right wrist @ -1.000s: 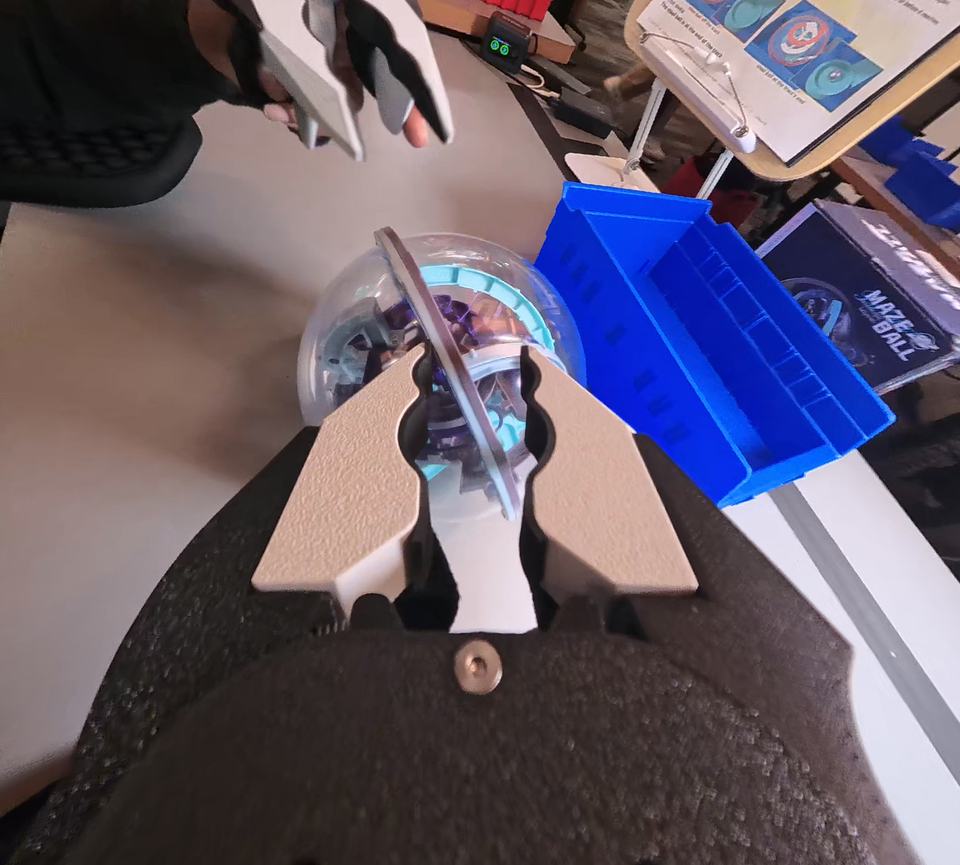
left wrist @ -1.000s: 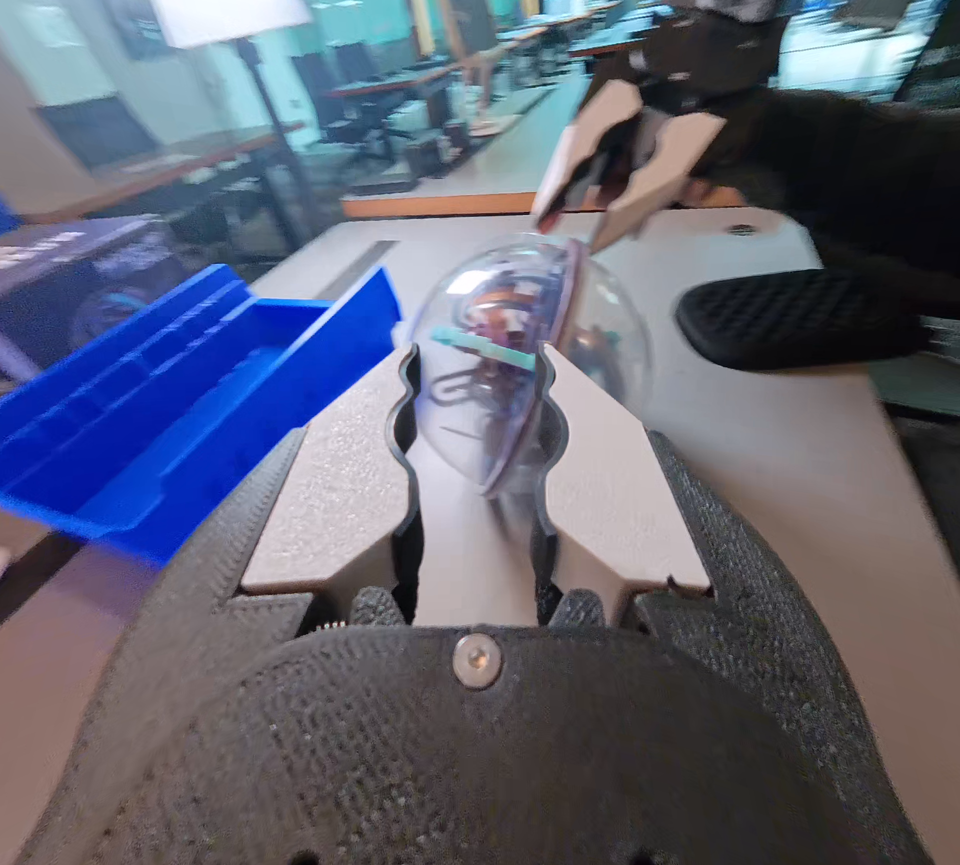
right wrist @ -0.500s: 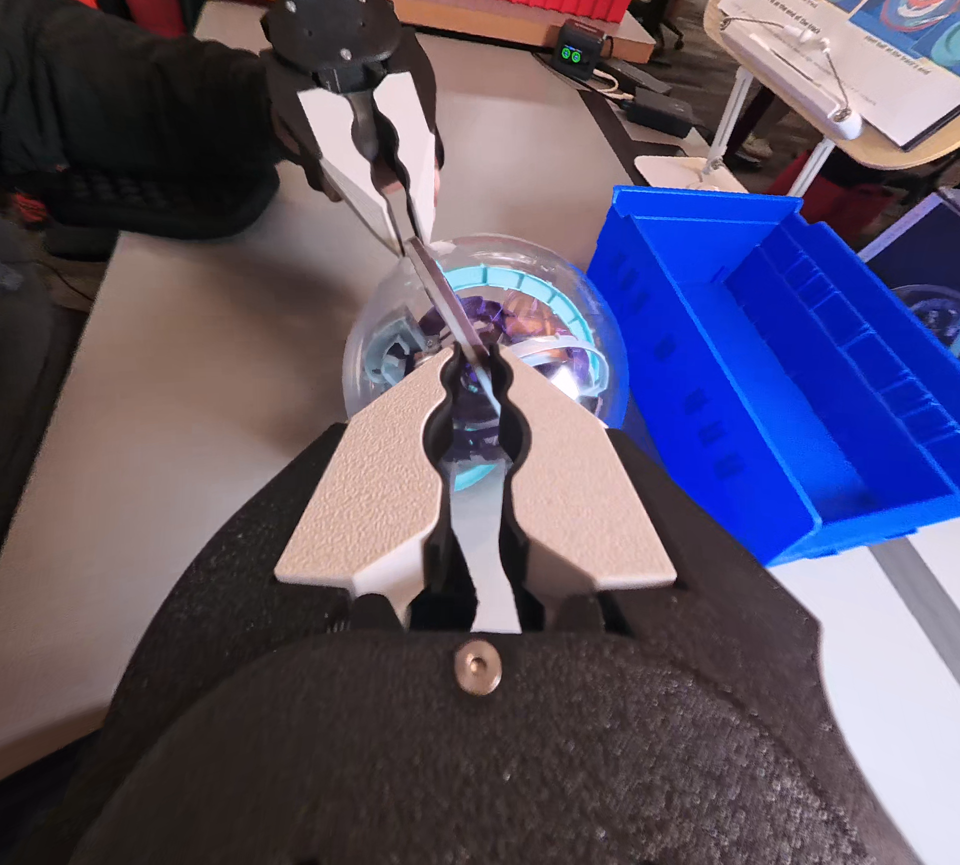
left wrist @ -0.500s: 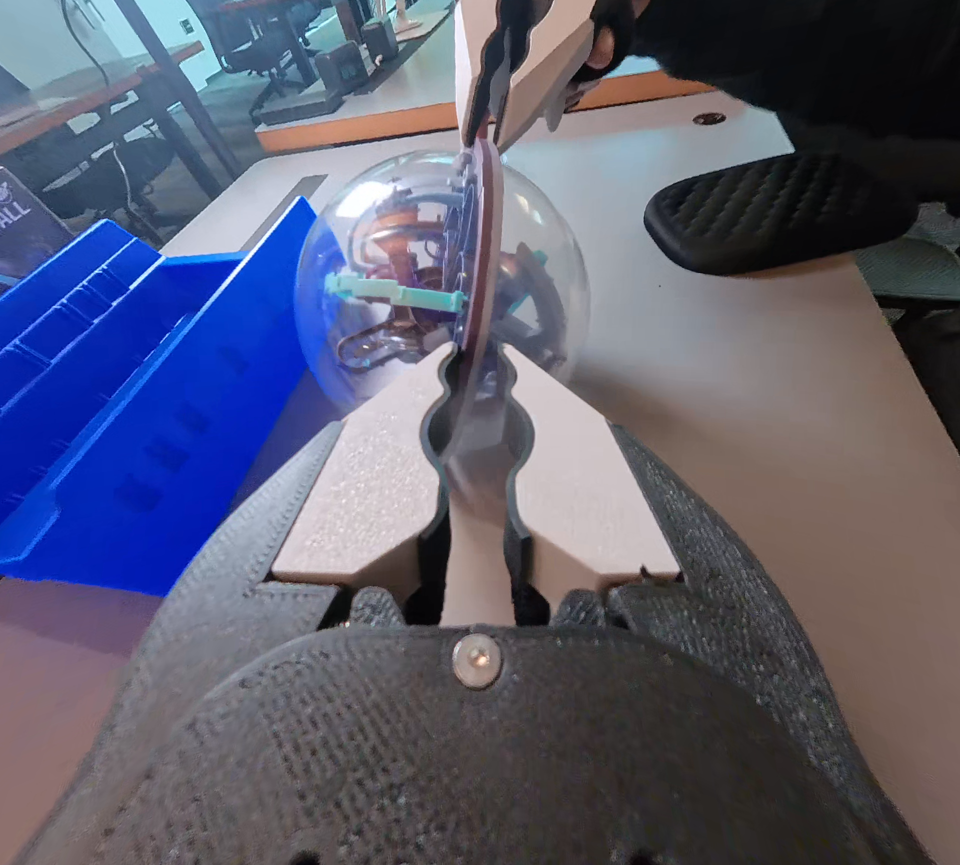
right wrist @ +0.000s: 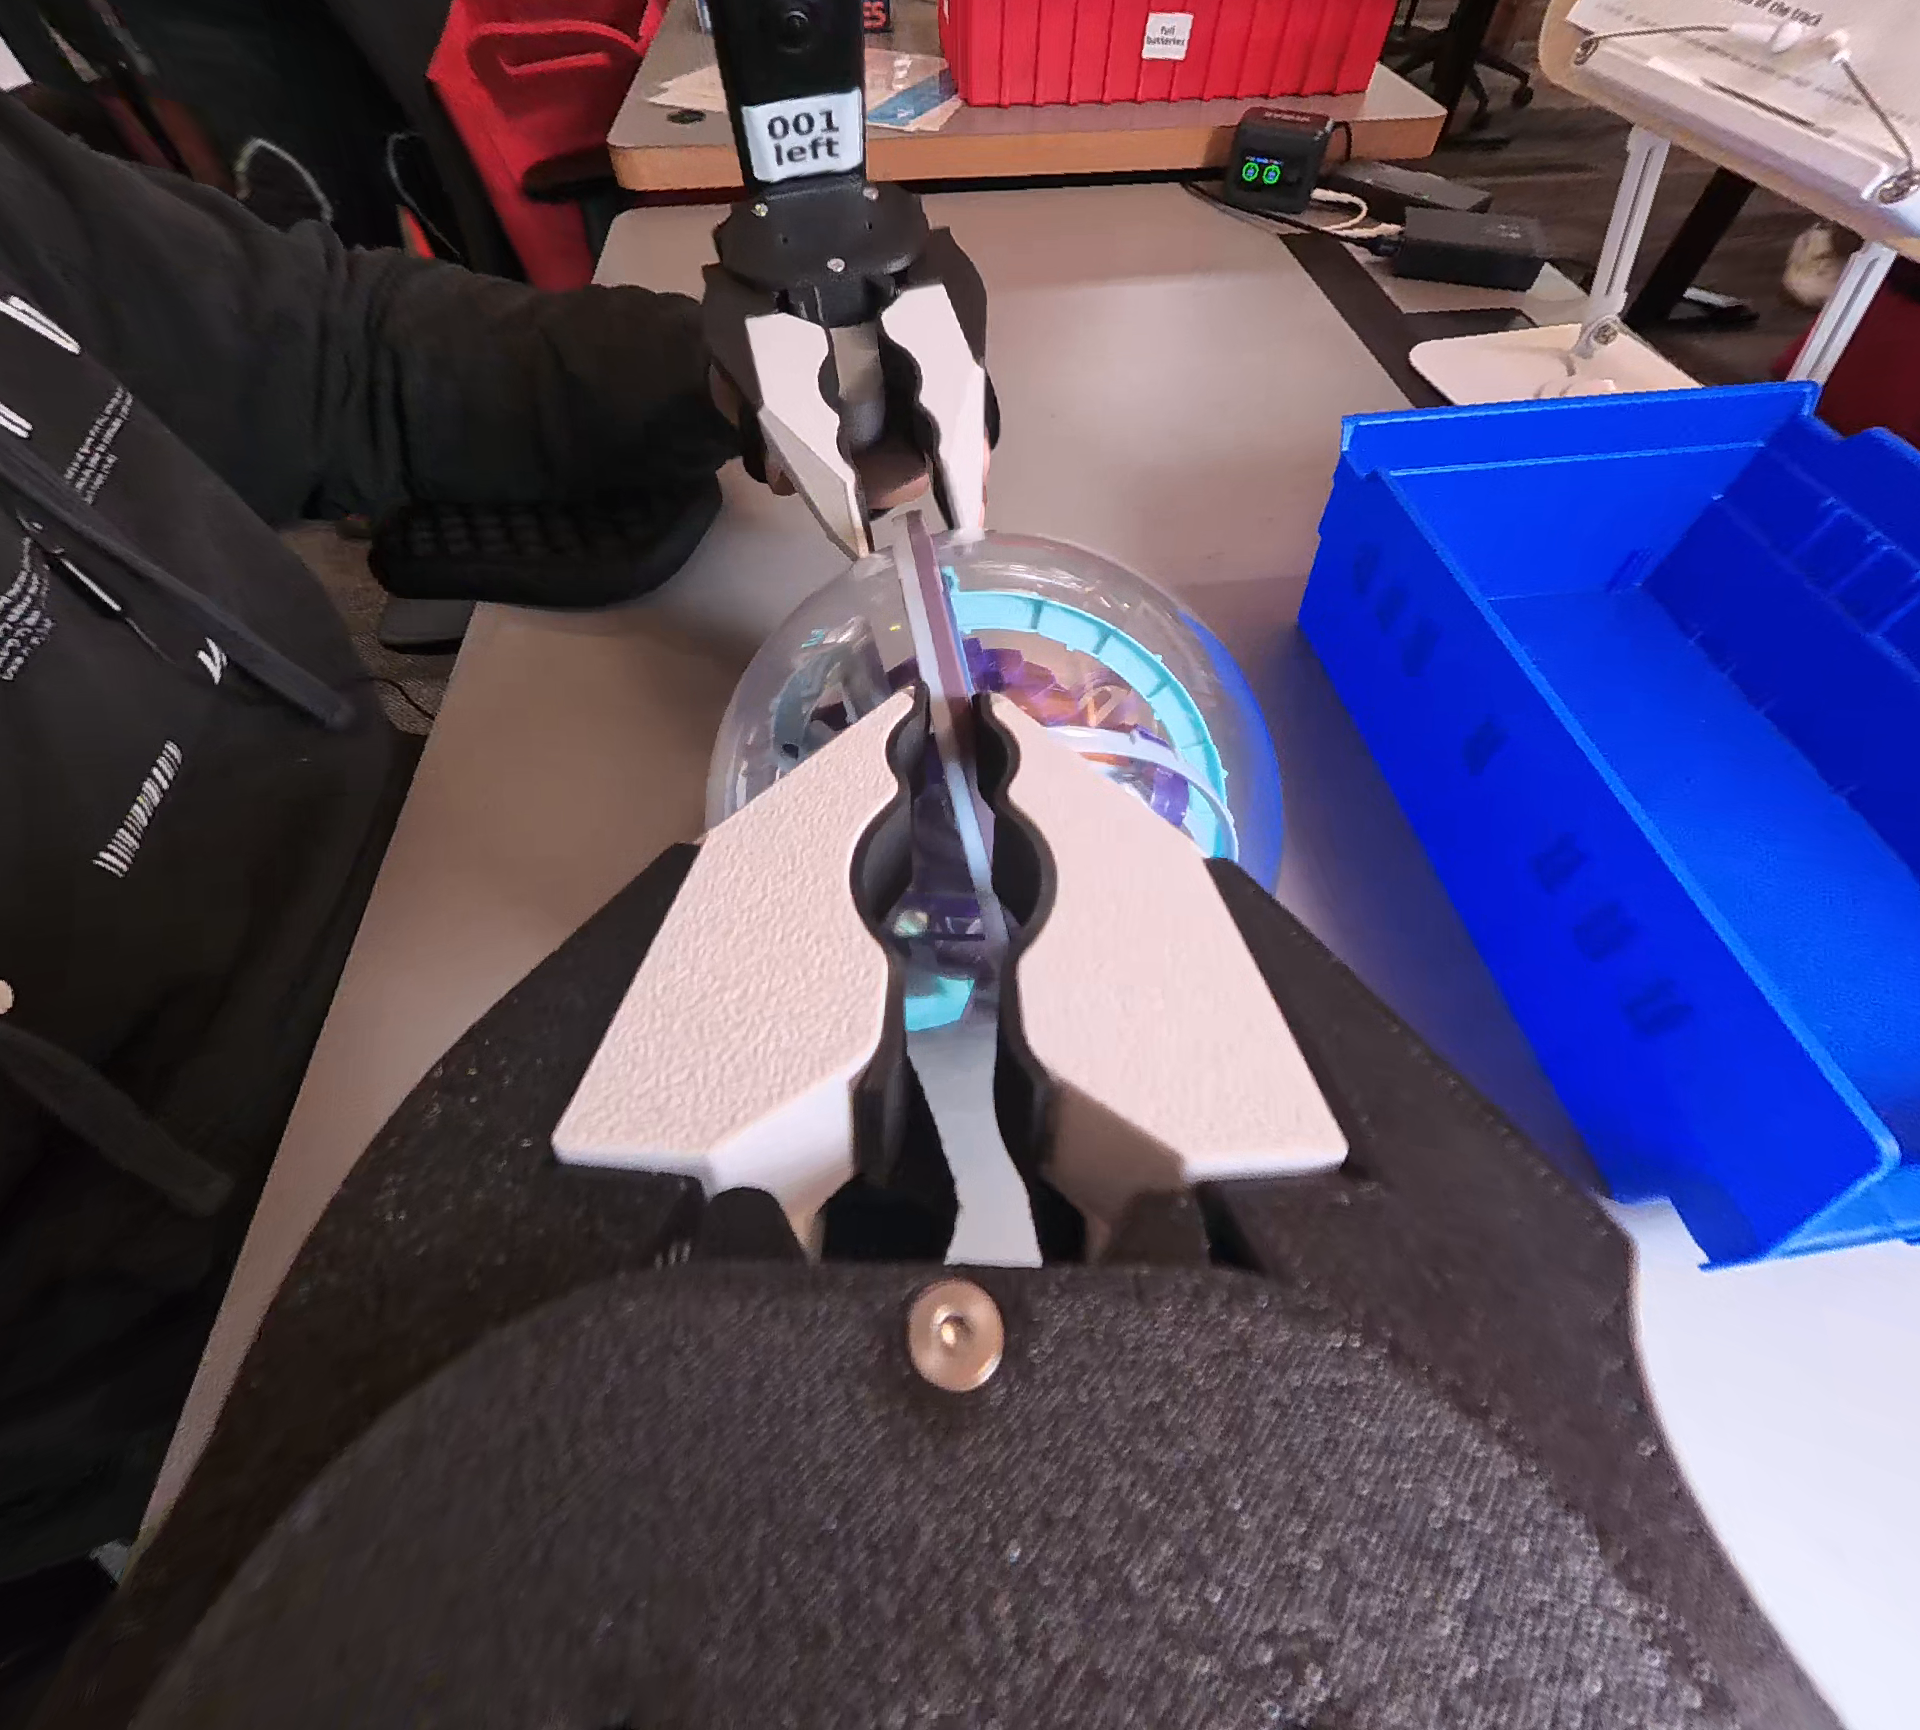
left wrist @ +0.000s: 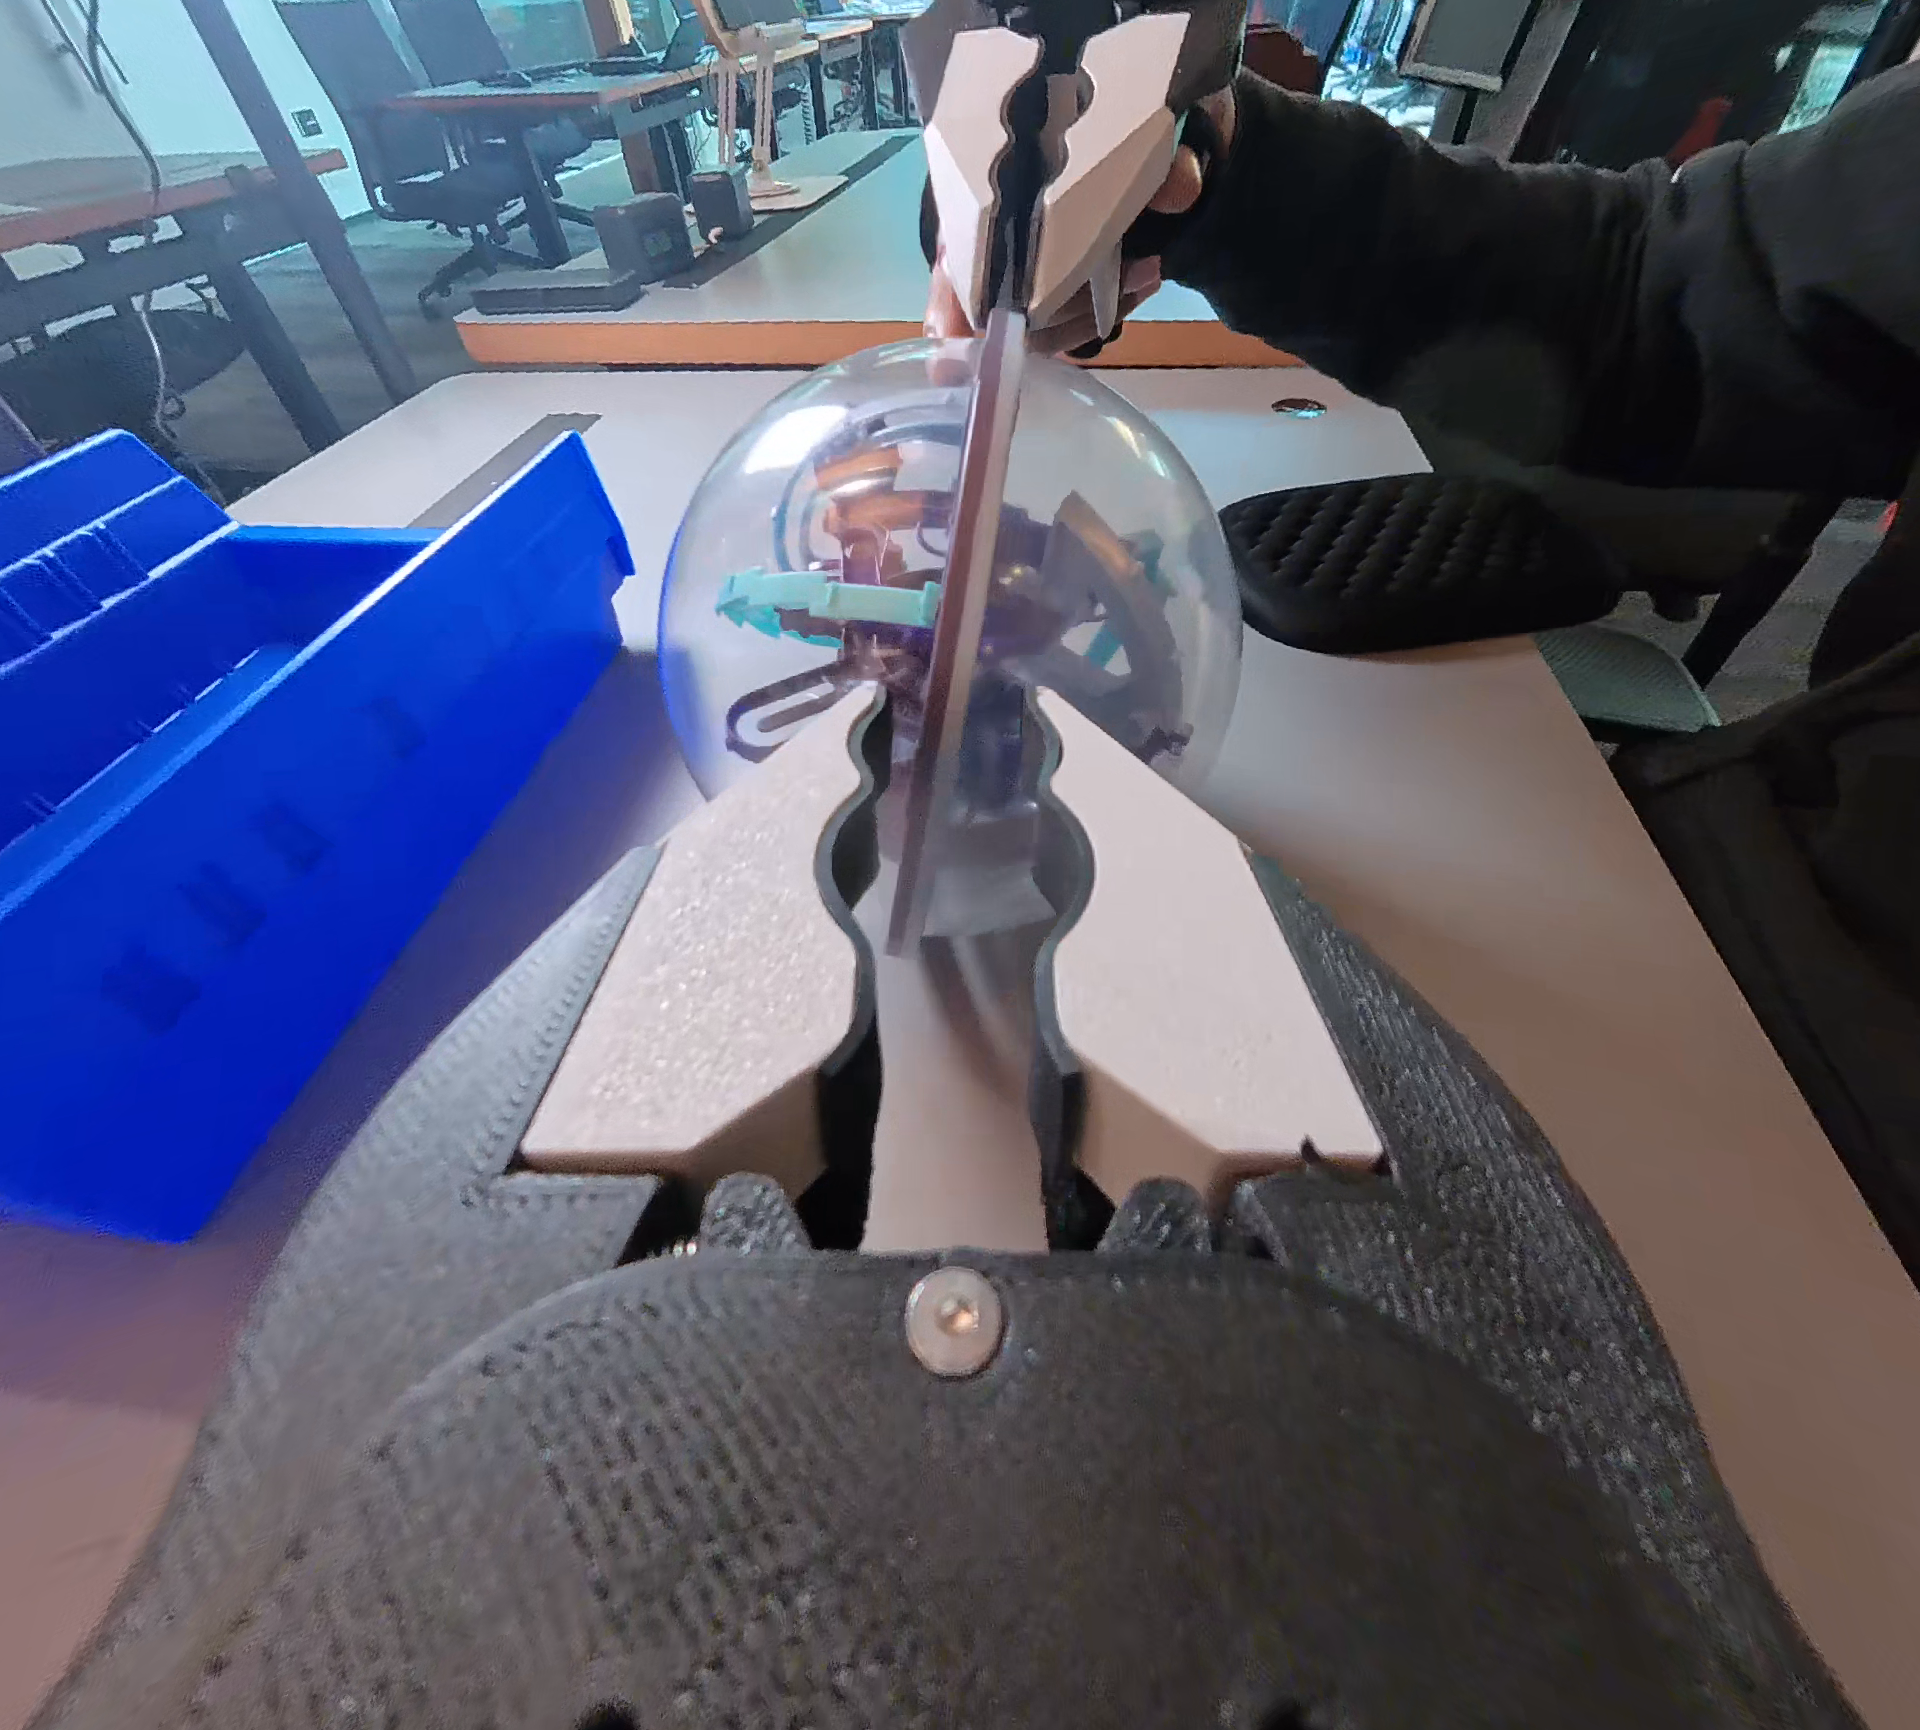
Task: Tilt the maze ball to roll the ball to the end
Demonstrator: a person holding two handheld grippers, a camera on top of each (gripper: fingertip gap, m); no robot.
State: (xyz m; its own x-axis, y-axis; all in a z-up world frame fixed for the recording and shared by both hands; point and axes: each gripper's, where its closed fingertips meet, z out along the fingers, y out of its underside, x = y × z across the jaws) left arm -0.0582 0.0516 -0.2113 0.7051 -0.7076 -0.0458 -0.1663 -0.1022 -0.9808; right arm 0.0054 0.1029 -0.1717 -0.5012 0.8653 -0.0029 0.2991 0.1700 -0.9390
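Together, two grippers pinch the clear maze ball's point(left wrist: 1101, 537) flat rim.

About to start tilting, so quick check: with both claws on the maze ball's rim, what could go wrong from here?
1. Both claws, left and right, pinch only the thin rim of the maze ball; a twist might let it slip out.
2. The bin sits close beside the ball, so a wide tilt could knock it.
3. I cannot spot the small ball inside, so progress is hard to judge.
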